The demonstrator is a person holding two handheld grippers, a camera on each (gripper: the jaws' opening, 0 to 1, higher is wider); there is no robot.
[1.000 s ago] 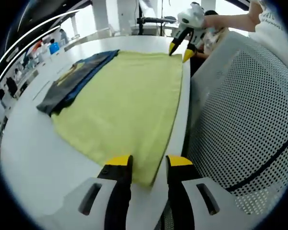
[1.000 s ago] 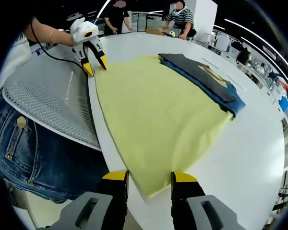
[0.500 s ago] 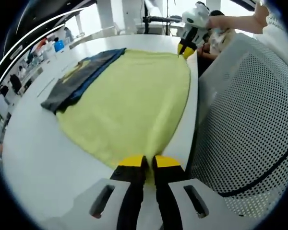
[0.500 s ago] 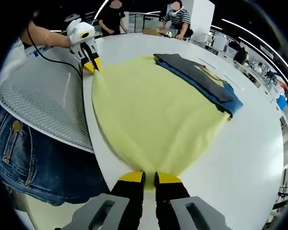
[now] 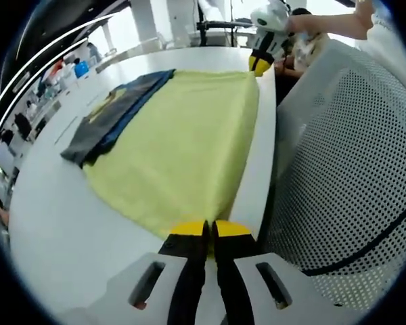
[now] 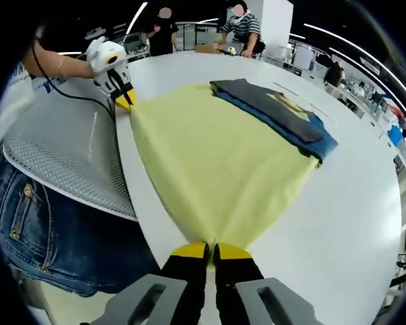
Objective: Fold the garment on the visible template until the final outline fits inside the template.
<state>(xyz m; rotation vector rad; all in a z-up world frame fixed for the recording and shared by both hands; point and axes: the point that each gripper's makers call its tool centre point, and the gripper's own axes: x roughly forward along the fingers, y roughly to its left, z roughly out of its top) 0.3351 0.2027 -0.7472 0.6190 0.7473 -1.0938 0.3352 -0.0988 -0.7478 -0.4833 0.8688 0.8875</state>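
Left gripper had its yellow-tipped jaws pressed together on the near corner of the yellow garment, at the table edge closest to the person. Cloth ran away from the tips in a taut sheet, pulled into a point at the pinch. Same gripper seen from the right gripper view, far up the table edge, white-bodied, its tips closed on the far corner of the garment.

Right gripper likewise had jaws pressed together, pinching the other near-edge corner of the yellow garment; fabric fanned out from the tips and drew tight along the table edge. In the left gripper view this gripper sat at the far end of the same hem, tips closed on the corner, held by a hand and bare forearm.

Garment lay spread over the white table, one long edge running beside the table's rim between the two pinched corners. Along its opposite side a folded dark grey and blue cloth lay on the table, touching or overlapping the yellow edge; same cloth to the right of the garment in the right gripper view.

White perforated panel stood just beside the table edge. Person's jeans below it. Two people stood at the far end of the table
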